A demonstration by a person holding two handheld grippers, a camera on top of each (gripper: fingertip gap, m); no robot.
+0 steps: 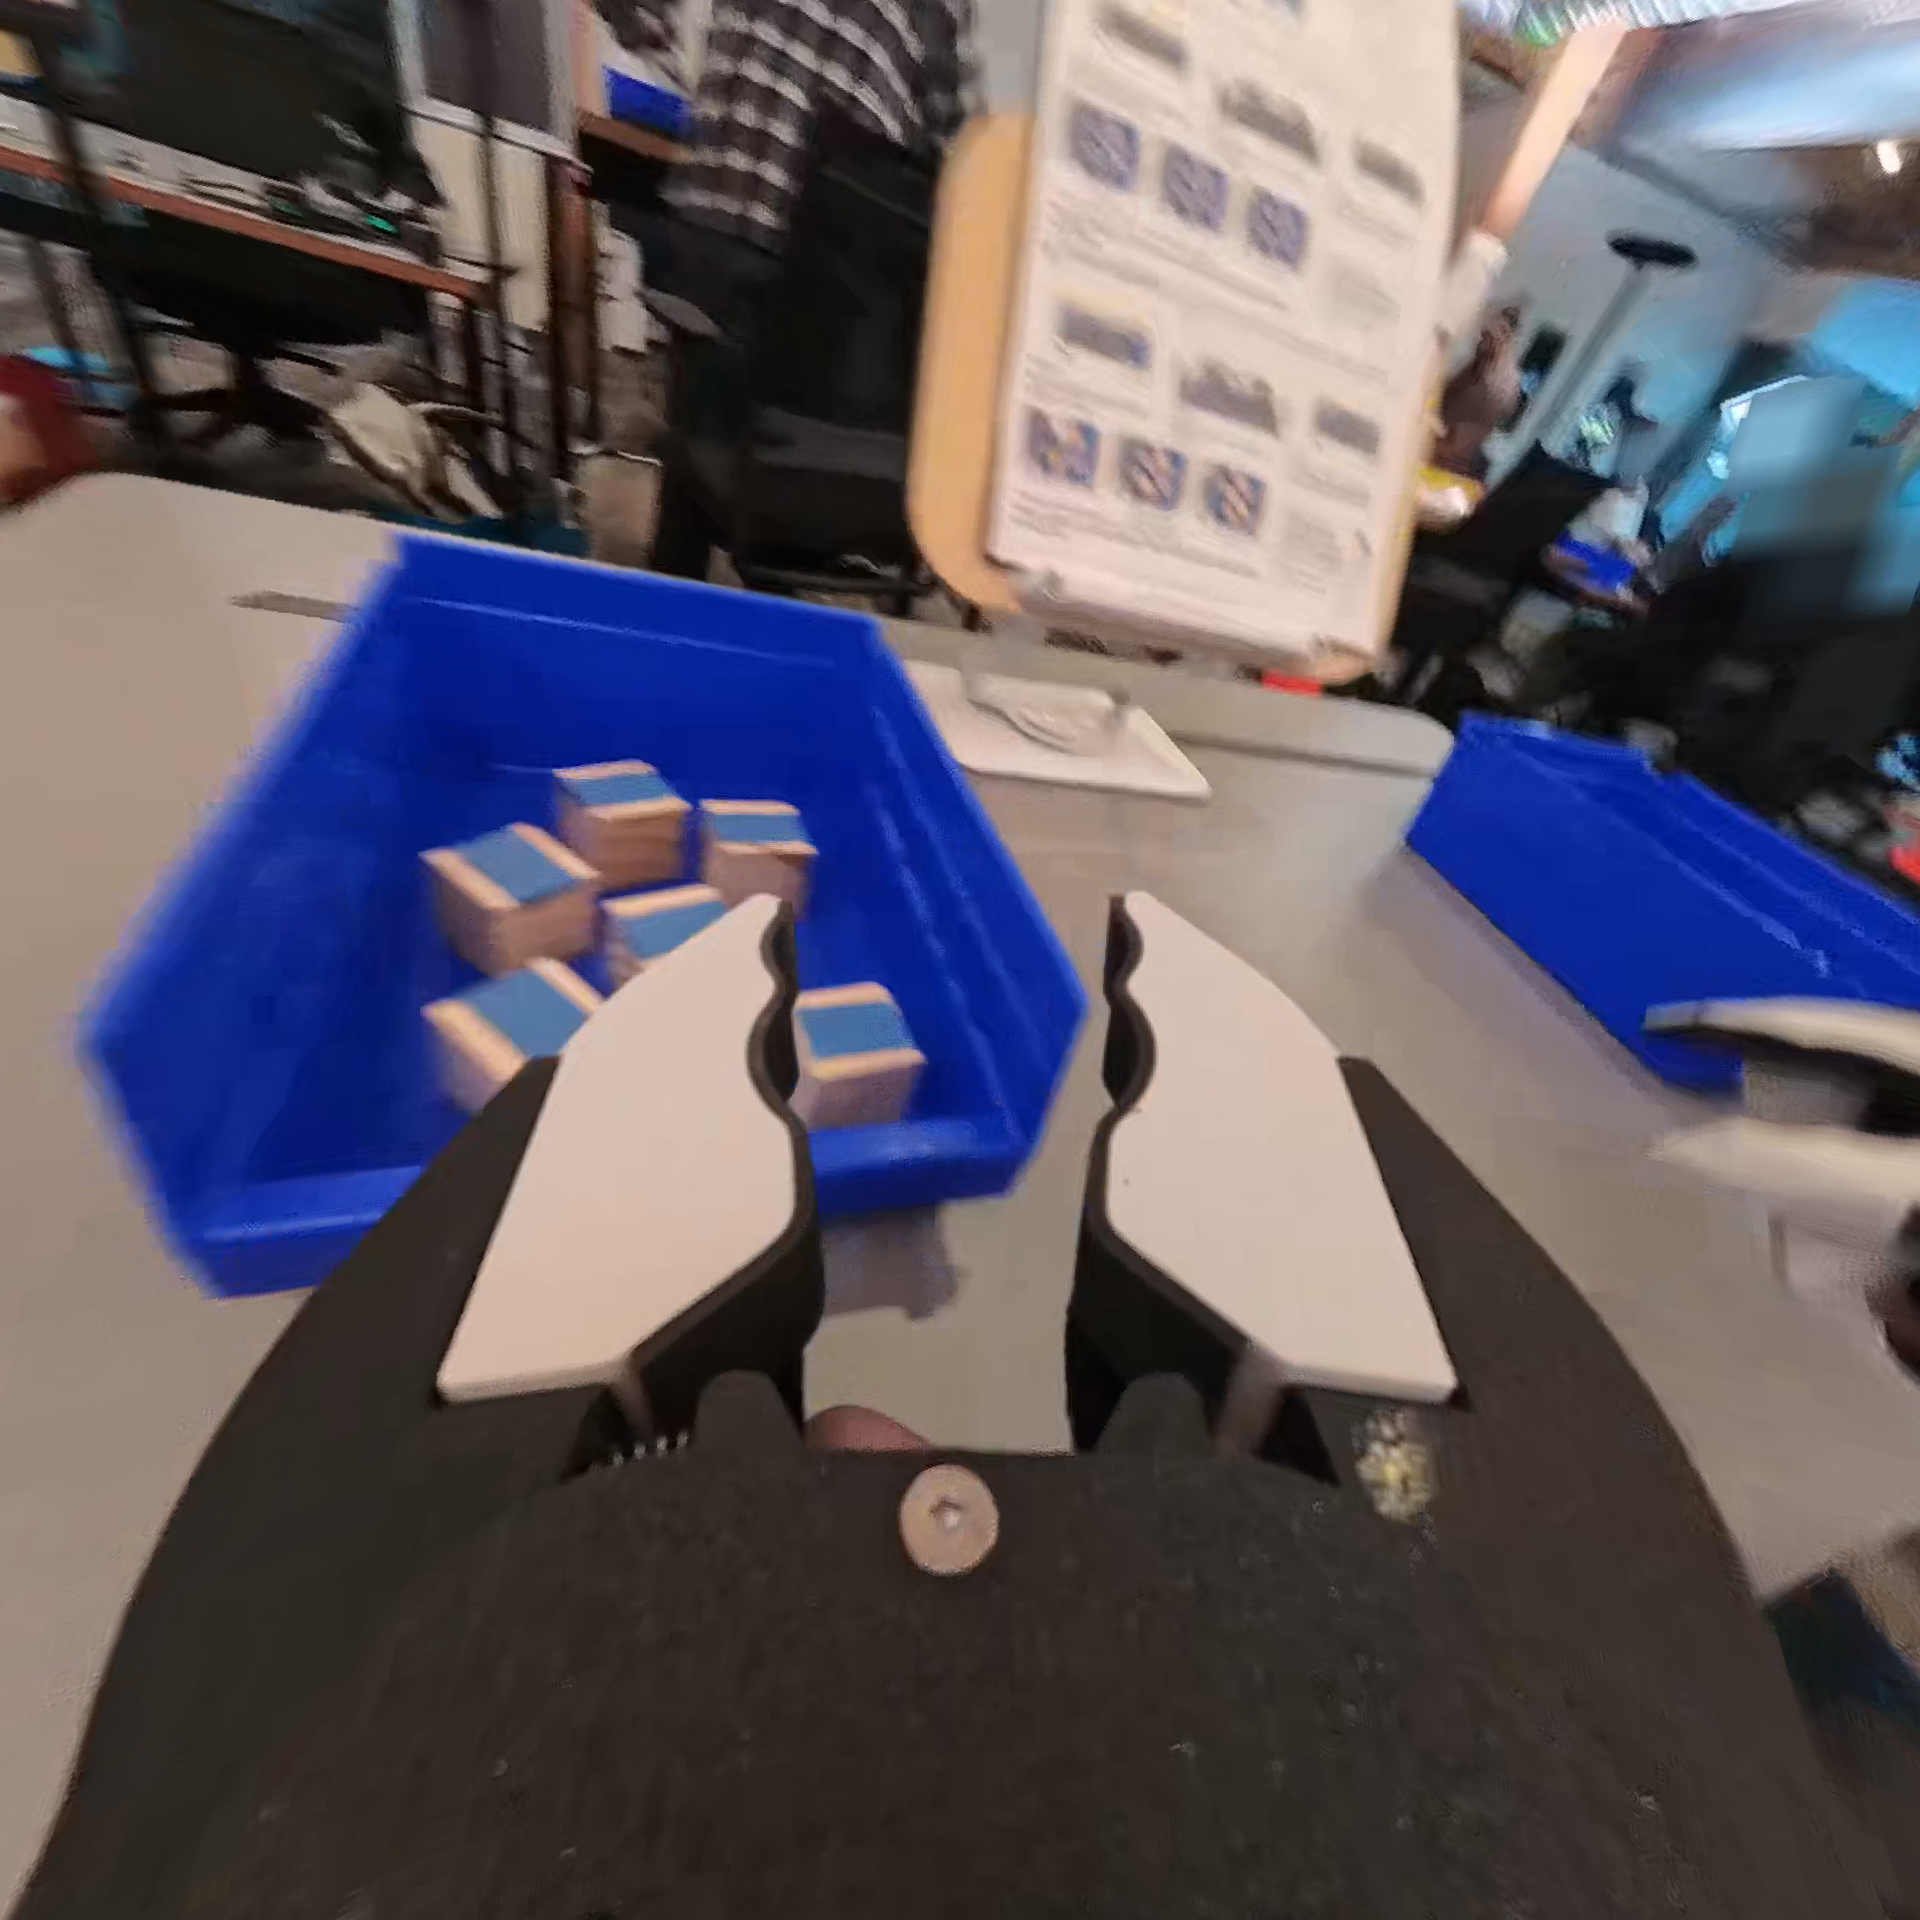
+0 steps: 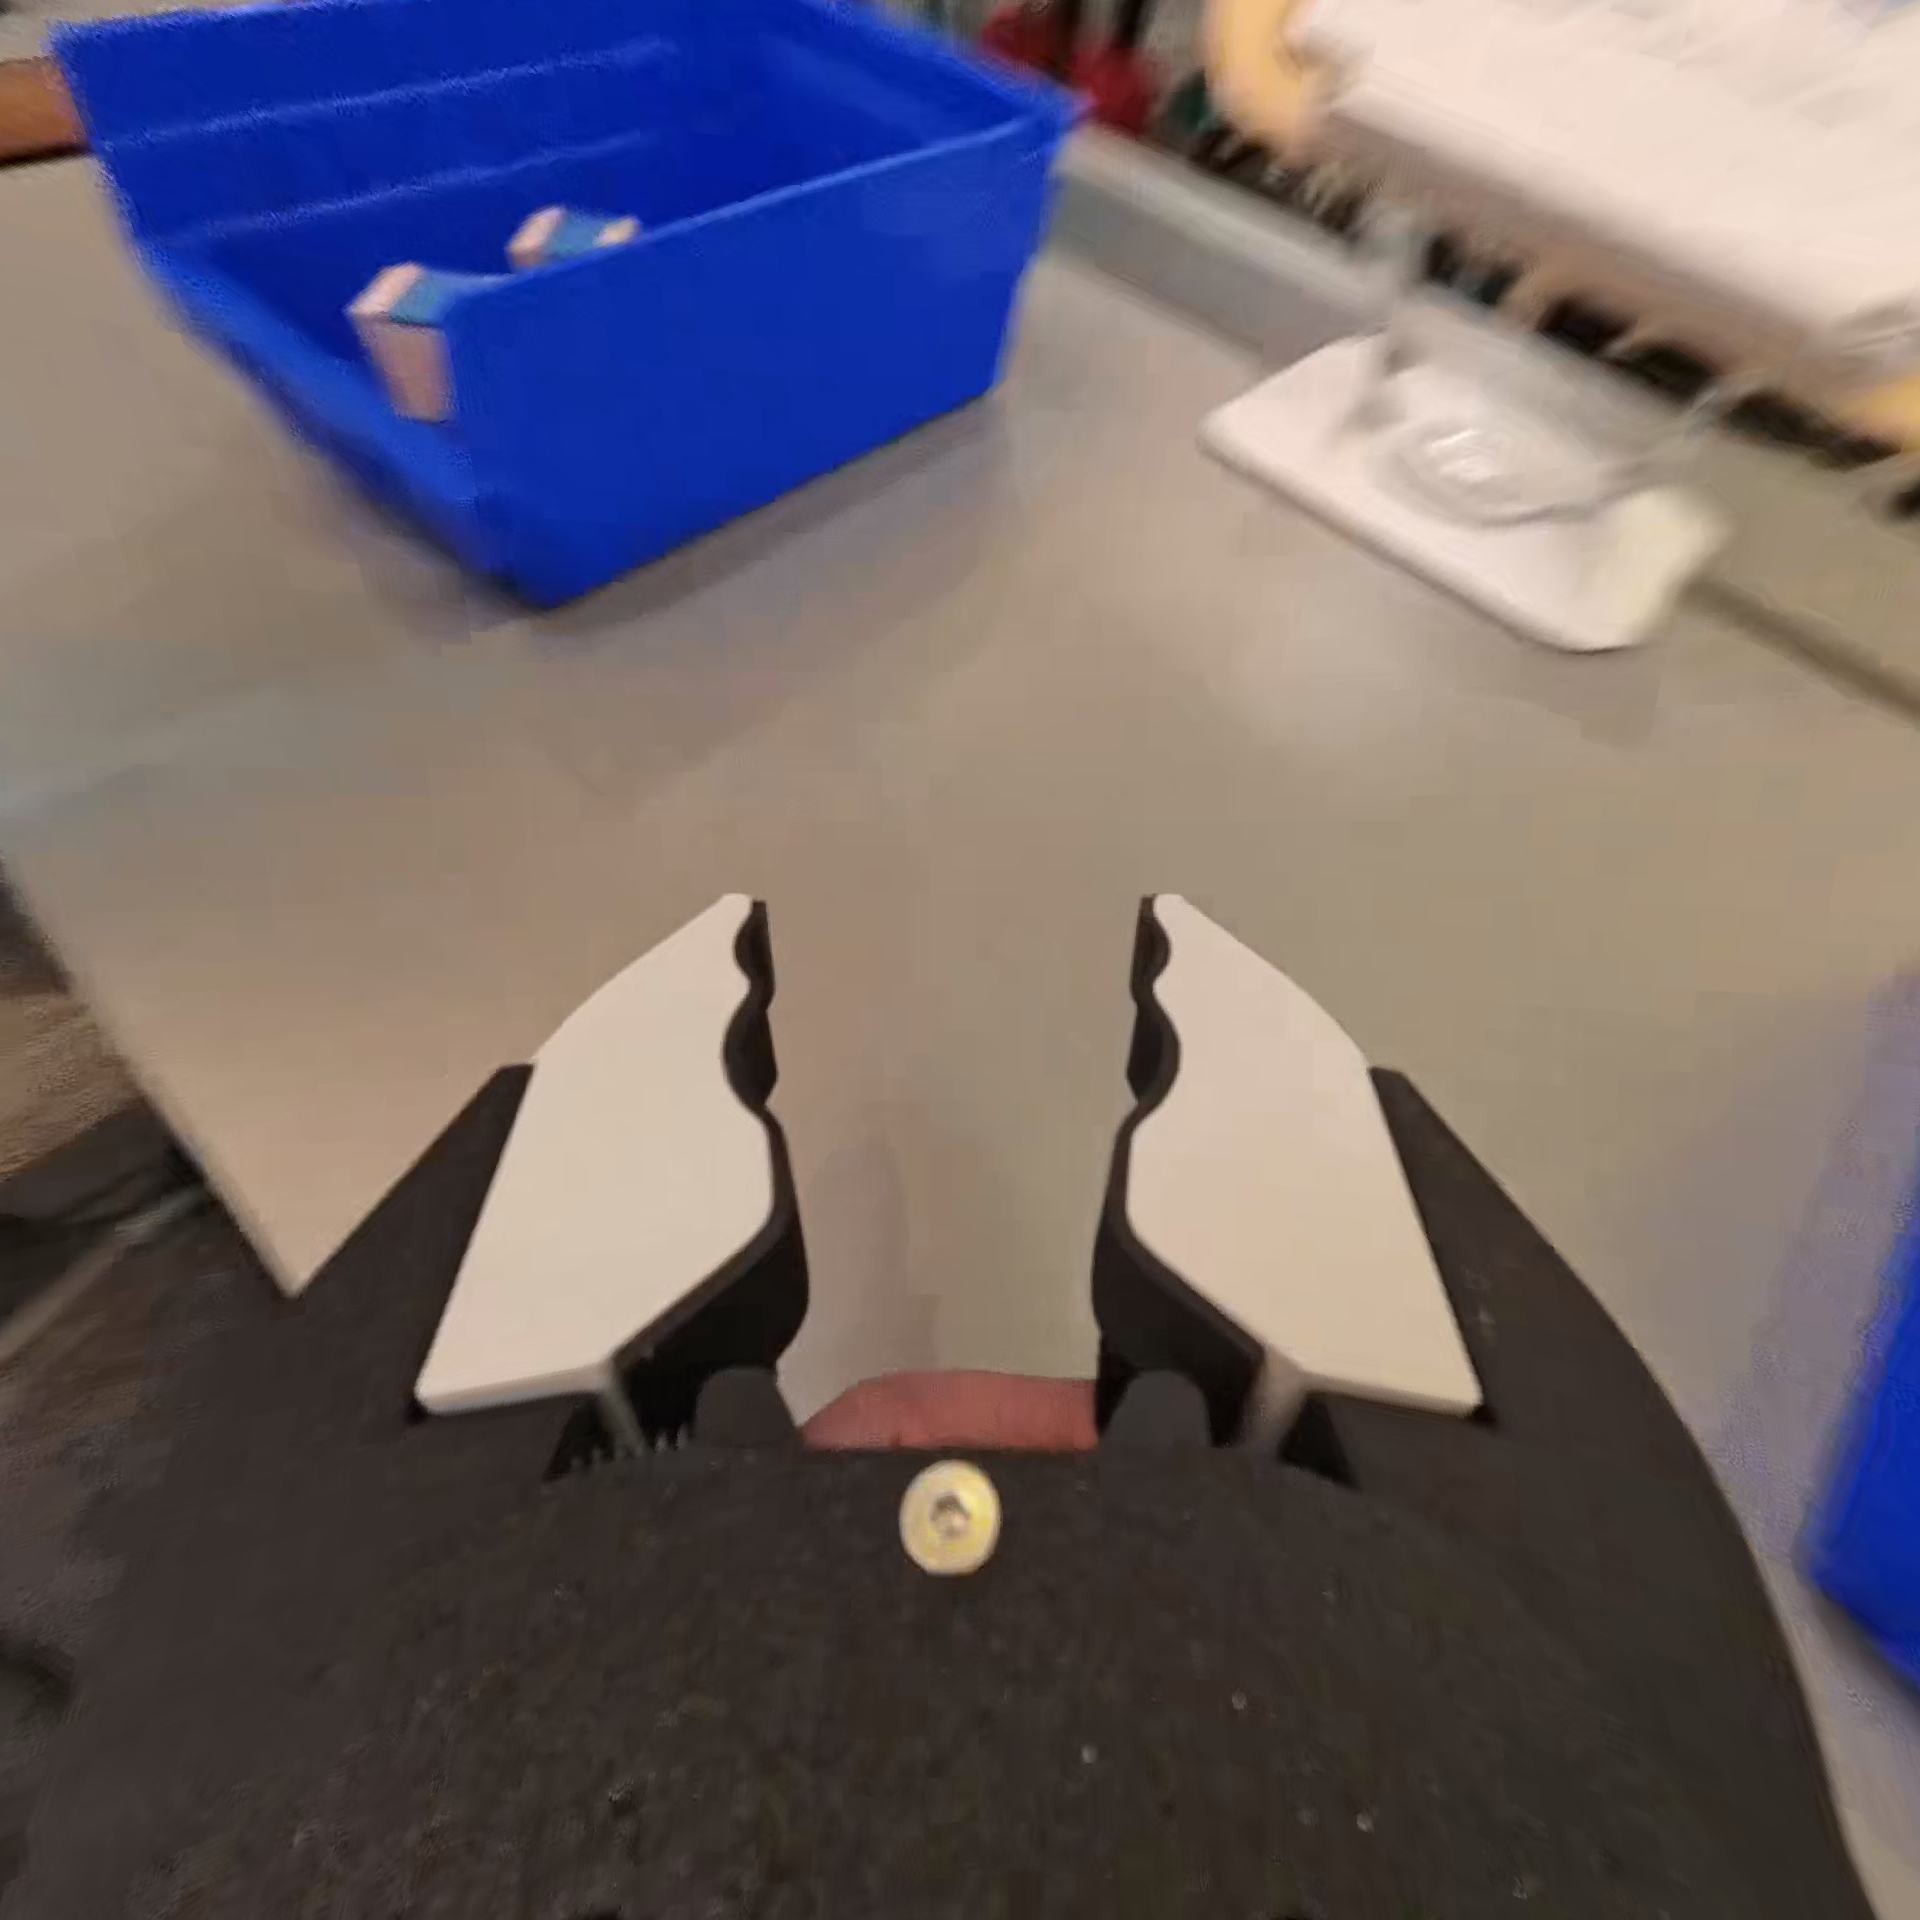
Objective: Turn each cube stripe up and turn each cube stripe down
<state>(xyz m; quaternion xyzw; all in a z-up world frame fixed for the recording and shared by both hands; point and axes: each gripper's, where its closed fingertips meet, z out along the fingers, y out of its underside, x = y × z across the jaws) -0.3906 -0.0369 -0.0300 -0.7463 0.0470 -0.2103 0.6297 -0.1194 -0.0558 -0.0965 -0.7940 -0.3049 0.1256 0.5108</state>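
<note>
Both jaws spread wide and empty, the left hand-held gripper point(image 1: 945, 914) faces six wooden cubes point(image 1: 639, 831), stripes up, in a blue bin point(image 1: 935, 1153) at ten o'clock; the right hand-held gripper point(image 2: 951, 904) hovers over the surface point(image 2: 935, 727). Light, rigid blocks likely suit pinching on bare side faces.

Your grey surface point(image 1: 1195, 1039) carries a blue bin point(image 1: 935, 1153) at left, a second blue bin point(image 1: 1621, 904) right, a white tray point(image 1: 1081, 758) far.

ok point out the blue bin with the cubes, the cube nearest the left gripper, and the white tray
blue bin point(image 1: 940, 821), left wrist view, on its bare right inner wall
nearest cube point(image 1: 857, 1034), left wrist view, on its blue-striped top face
white tray point(image 2: 1558, 582), right wrist view, on its flat near rim
</note>
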